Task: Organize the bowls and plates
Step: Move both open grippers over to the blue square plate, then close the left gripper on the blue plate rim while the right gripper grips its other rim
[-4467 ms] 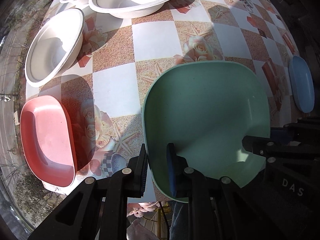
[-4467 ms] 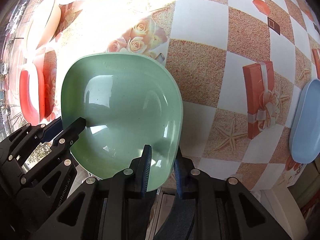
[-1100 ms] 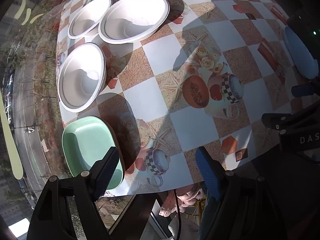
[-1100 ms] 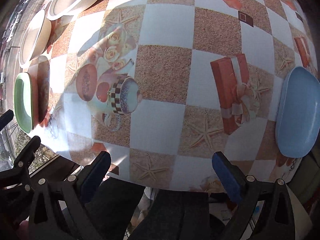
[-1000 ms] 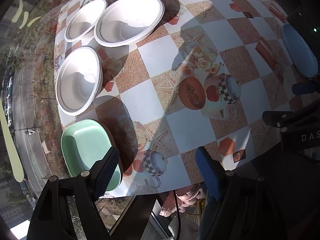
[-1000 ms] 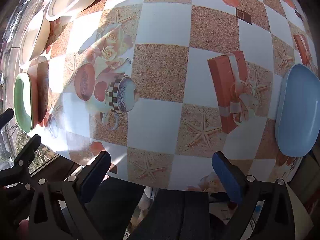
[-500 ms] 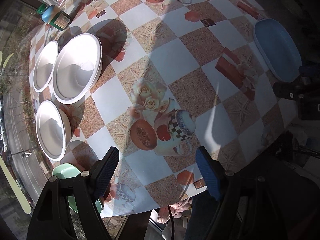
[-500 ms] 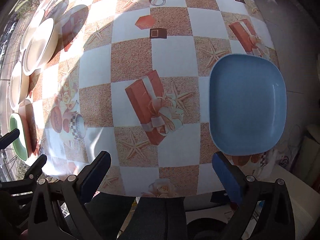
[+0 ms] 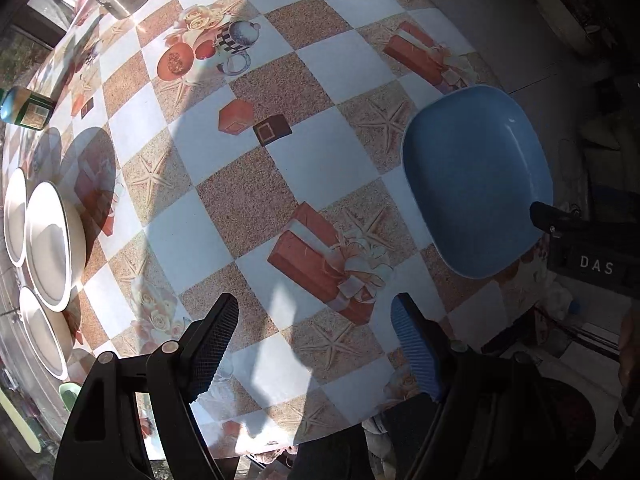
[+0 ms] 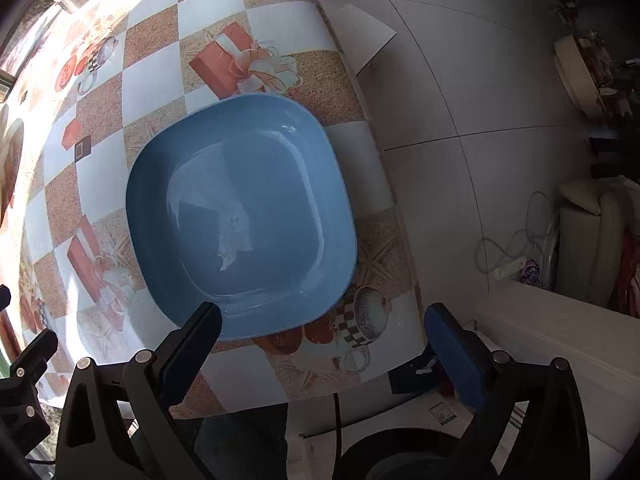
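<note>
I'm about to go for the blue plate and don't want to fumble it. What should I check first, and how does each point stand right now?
1. Right tongs open: ok.
2. Left tongs open and holding nothing: ok.
3. Blue plate empty, flat on the table: ok.
4. Near rim of the plate between the right tongs' fingers: not ok; only the left finger overlaps it.
5. Plate close to the table edge, so a push could slide it off: not ok, take care.
6. Clearance under the rim for a finger: cannot tell.

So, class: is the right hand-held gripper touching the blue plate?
Apart. The right wrist view shows the right hand-held gripper open, its fingertips short of the blue plate, tablecloth visible between.
</note>
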`<state>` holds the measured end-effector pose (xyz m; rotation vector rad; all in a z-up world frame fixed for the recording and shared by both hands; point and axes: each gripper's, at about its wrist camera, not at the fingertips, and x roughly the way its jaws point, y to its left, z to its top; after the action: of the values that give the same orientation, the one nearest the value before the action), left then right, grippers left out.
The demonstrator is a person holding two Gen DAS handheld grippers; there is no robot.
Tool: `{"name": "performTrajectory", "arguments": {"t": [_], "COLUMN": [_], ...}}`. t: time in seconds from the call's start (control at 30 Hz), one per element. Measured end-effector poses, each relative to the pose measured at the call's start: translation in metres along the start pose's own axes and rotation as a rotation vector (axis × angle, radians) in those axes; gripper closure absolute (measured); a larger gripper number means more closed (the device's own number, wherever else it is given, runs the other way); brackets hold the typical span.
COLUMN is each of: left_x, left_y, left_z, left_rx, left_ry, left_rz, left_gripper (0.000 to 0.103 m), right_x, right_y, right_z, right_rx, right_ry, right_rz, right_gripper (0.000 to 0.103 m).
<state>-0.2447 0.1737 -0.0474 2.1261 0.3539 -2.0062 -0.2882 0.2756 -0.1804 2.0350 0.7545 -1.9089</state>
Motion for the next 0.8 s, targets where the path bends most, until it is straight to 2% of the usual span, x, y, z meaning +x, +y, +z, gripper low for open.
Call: {"name": "performTrajectory", "arguments": {"t": [0.27, 0.43, 0.53, 0.67, 0.8], "left_x": [0.031, 0.046, 0.047, 0.046, 0.046], "left_y": [-0.043, -0.046, -0.035, -0.004, 0.038], "left_z": [0.044, 0.060, 0.063, 0.047, 0.026], "left_rx": [-0.005, 0.007, 0.009, -0.014, -0.078], "left_ry": [0.001, 0.008, 0.008, 0.008, 0.026], "left_rz": [0.026, 0.056, 0.070, 0.100, 0.132], "left_gripper": [0.021, 0.021, 0.021, 0.021, 0.021], "right_x": [0.026, 0.042, 0.039, 0.037, 0.034], "right_y": [-0.020, -0.006, 0.012, 0.040, 0.077], "right_z": [0.028, 0.033, 0.029, 0.022, 0.009], "right_rx": [-0.068, -0.156, -0.200, -0.250, -0.302], "right_ry": [-0.006, 0.012, 0.008, 0.005, 0.013], "right_rz": [-0.143, -0.192, -0.185, -0.149, -0.092], "right_gripper": [0.001, 0.001, 0.001, 0.001, 0.001]}}
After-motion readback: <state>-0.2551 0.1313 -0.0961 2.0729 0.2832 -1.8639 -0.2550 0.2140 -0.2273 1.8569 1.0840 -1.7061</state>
